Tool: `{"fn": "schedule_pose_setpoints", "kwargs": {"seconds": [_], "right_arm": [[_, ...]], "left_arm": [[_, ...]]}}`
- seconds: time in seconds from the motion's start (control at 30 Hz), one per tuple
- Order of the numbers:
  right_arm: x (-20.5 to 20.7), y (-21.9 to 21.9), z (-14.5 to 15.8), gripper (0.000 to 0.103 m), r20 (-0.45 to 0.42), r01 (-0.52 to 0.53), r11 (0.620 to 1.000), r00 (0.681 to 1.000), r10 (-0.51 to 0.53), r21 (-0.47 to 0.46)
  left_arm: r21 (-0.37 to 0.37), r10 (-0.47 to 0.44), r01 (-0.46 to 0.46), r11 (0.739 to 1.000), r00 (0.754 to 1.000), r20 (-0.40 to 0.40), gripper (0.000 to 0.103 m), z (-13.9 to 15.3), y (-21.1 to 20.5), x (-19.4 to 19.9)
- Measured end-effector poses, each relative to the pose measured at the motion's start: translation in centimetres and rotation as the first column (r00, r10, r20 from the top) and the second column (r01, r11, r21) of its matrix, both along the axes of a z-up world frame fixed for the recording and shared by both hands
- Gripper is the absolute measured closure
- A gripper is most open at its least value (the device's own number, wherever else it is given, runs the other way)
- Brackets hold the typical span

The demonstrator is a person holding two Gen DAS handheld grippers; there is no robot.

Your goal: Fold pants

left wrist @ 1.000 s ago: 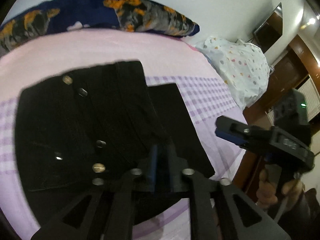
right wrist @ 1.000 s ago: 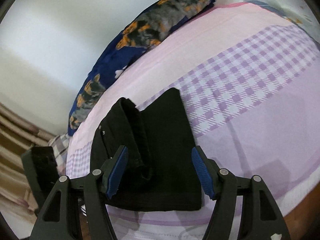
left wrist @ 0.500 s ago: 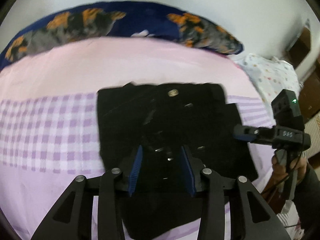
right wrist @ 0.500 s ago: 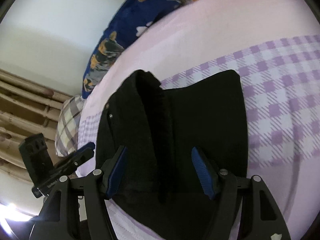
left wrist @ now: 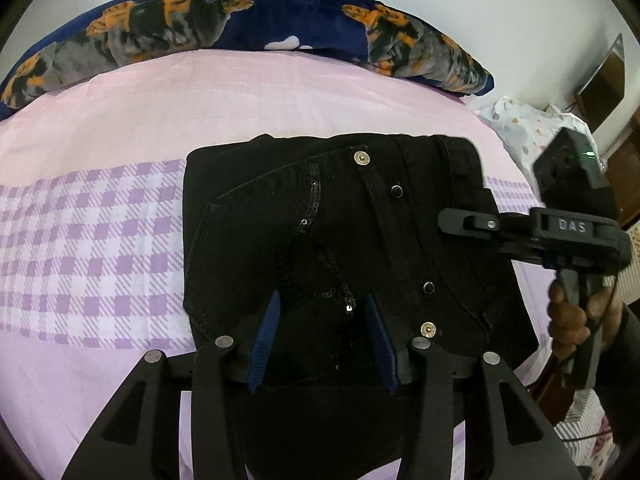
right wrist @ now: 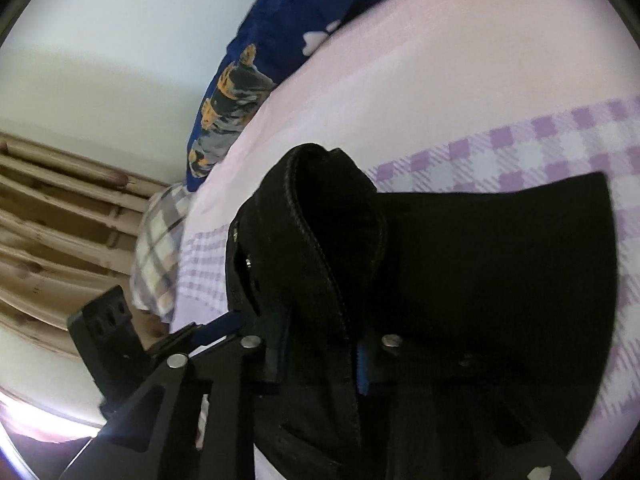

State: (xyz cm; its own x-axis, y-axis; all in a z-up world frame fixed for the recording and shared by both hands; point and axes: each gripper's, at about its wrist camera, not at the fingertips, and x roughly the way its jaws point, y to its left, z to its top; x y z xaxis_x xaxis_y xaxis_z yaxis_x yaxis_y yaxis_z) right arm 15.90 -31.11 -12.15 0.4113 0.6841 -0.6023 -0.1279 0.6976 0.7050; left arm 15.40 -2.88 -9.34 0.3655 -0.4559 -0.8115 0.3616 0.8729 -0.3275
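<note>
Pinching the pants waistband in the right hand-held gripper, jaws just closed; left hand-held gripper spread over the pocket, just opening, likely for a fresh grip.

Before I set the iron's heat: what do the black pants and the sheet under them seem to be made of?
Black pants: likely denim or heavy cotton twill, matte, given the raised topstitched seams, metal rivets and sequin trim. Bed sheet: probably thin woven cotton or a blend, smooth and matte, with a printed pink and purple check.
</note>
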Motion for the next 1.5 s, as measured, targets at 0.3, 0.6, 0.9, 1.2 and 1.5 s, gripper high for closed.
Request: {"fn": "schedule_pose_setpoints", "kwargs": {"seconds": [0.3, 0.6, 0.9, 1.2, 1.5], "right_arm": [[-2.1, 1.8, 4.3, 0.09, 0.081, 0.05, 0.996, 0.996, -0.044, -0.08], [-4.1, -0.9, 8.3, 0.091, 0.184, 0.124, 0.989, 0.977, -0.108, -0.078], [-3.6, -5.8, 0.8, 0.092, 0.038, 0.263, 0.953, 0.965, -0.261, -0.148], [-5.1, -6.5, 2.5, 0.074, 0.008, 0.243, 0.957, 0.969, -0.245, -0.158], [-7.8, -6.1, 2.0, 0.074, -0.011, 0.162, 0.975, 0.986, -0.166, -0.15]], "left_arm": [[0.055, 0.032, -0.033, 0.998, 0.999, 0.023, 0.047, 1.0, -0.9, -0.4], [0.043, 0.038, -0.043, 0.998, 0.994, 0.098, 0.042, 3.8, -0.5, -0.6], [0.072, -0.042, 0.041, 0.997, 0.999, 0.014, 0.041, 1.6, -2.3, -0.5], [0.109, -0.096, 0.091, 0.99, 0.995, 0.04, 0.032, 0.2, -3.2, -1.1], [0.115, -0.096, 0.089, 0.989, 0.994, 0.056, 0.03, 0.1, -3.3, -1.4]]}}
